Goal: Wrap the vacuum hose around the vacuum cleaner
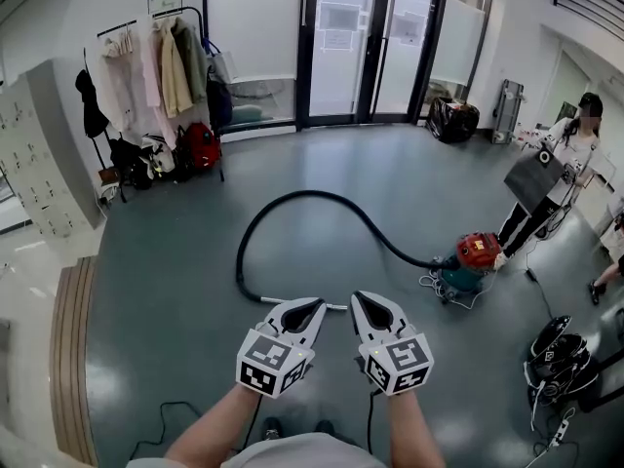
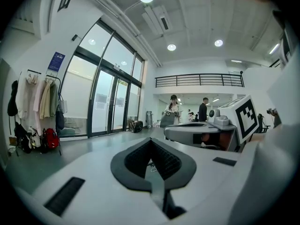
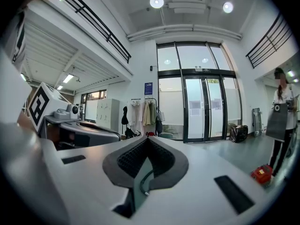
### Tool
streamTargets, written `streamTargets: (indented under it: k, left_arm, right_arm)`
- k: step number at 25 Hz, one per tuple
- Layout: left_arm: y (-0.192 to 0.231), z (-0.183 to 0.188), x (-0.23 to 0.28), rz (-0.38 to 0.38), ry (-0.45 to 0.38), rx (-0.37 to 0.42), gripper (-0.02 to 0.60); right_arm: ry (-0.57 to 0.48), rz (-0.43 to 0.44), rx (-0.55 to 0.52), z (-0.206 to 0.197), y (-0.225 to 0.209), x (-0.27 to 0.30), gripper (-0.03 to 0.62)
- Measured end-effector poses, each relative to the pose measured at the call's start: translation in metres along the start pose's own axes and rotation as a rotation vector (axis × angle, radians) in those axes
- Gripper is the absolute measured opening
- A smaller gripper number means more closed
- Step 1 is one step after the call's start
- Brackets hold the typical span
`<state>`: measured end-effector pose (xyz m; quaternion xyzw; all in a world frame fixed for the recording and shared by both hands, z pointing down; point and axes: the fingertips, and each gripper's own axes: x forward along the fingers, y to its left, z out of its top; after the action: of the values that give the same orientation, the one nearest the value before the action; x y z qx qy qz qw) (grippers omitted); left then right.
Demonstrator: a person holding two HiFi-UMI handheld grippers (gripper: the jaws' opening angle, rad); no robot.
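Two hand-held grippers, the left hand-held gripper [image 1: 310, 310] and the right hand-held gripper [image 1: 366, 305], are held side by side, low in the head view. Both have their jaws fully closed and hold nothing. Just ahead of them, one black vacuum hose [image 1: 292, 198] lies on the grey floor [image 1: 390, 174]. It loops away and curves right to one red and teal vacuum cleaner [image 1: 471, 258], which is well apart from both. One person [image 1: 561, 169] stands just beyond it. Farther left stand one coat rack [image 1: 156, 66] and one red backpack [image 1: 200, 144], with glass doors [image 1: 361, 37] behind.
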<state>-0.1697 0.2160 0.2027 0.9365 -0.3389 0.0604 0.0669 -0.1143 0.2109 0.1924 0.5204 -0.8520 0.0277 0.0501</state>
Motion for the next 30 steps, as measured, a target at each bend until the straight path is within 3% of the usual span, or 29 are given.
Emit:
streamTargets:
  k: [21, 30]
  left_arm:
    - [-0.015, -0.029, 0.067, 0.104, 0.087, 0.036, 0.005]
    - [0.045, -0.031, 0.094, 0.141, 0.1, -0.005, 0.005]
  right_arm:
    - [0.051, 0.06, 0.012, -0.045, -0.081, -0.008, 0.002]
    - [0.085, 0.081, 0.018, -0.053, -0.098, 0.05, 0.002]
